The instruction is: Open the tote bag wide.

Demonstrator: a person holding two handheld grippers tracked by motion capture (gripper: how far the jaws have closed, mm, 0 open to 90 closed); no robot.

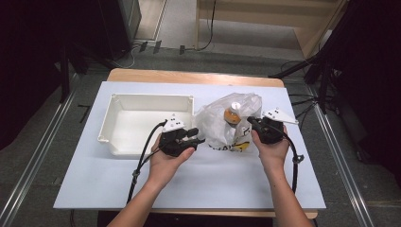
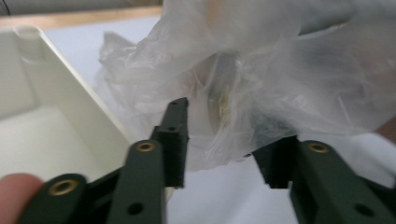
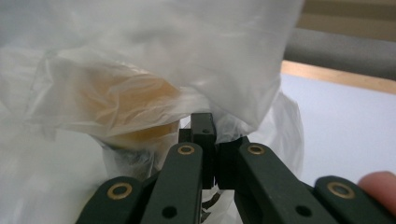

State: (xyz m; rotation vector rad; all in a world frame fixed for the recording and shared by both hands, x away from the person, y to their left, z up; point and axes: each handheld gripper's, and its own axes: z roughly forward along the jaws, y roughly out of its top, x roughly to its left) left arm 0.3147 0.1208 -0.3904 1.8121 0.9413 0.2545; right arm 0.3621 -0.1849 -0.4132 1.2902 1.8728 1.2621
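My left gripper sits just right of the white bin, jaws partly apart around a fold at the left edge of the clear plastic bag, pads not pressing it. My right gripper is at the bag's right side, jaws pinched together on a bit of its film. The bag lies on the table just right of the bin, an orange jar with a pale lid inside it.
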